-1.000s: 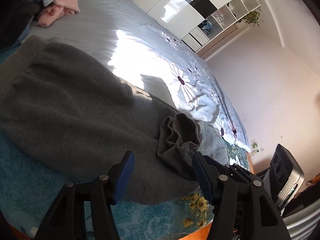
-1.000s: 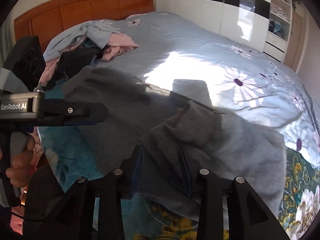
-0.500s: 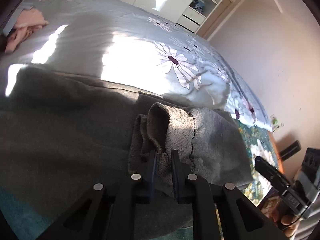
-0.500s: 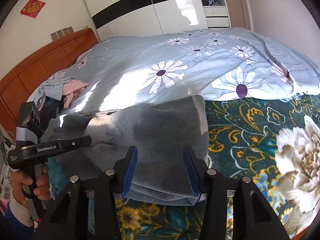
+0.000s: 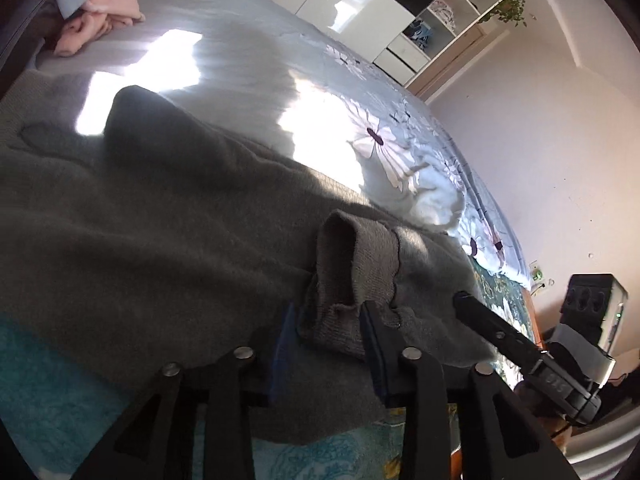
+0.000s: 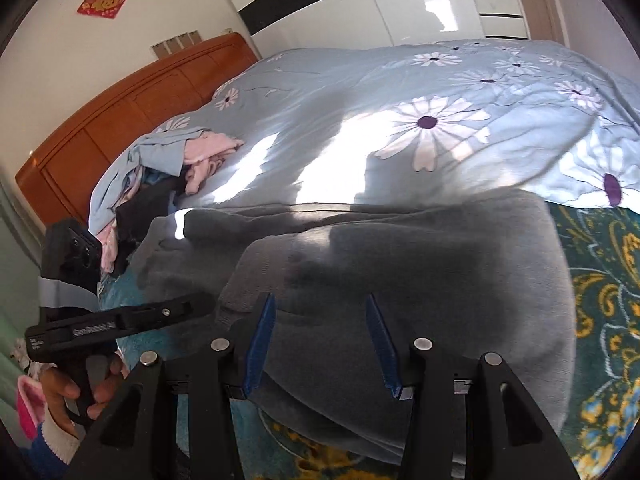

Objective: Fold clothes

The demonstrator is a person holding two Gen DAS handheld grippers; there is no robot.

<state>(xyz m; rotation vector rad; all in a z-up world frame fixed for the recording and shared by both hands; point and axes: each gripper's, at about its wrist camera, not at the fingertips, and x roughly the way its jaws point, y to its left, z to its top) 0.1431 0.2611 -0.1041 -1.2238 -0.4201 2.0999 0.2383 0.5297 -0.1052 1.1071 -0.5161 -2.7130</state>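
A grey sweater (image 5: 152,248) lies spread on the bed and also shows in the right wrist view (image 6: 420,264). Its ribbed sleeve cuff (image 5: 352,280) is bunched up on top of the body. My left gripper (image 5: 328,332) has its blue pads partly open on either side of the cuff, the cloth loose between them. My right gripper (image 6: 320,340) is open and empty, low over the folded sweater's near edge. The left gripper also shows in the right wrist view (image 6: 120,320).
A pile of pink, blue and dark clothes (image 6: 168,168) lies near the wooden headboard (image 6: 132,104). A light blue daisy duvet (image 6: 440,92) covers the far half of the bed; a teal floral sheet (image 6: 608,280) lies at right. A wardrobe (image 5: 384,16) stands beyond.
My left gripper closed on the bunched cuff, then its pads parted again around it. My right gripper let go of the cloth, opened wider and swung to face across the bed.
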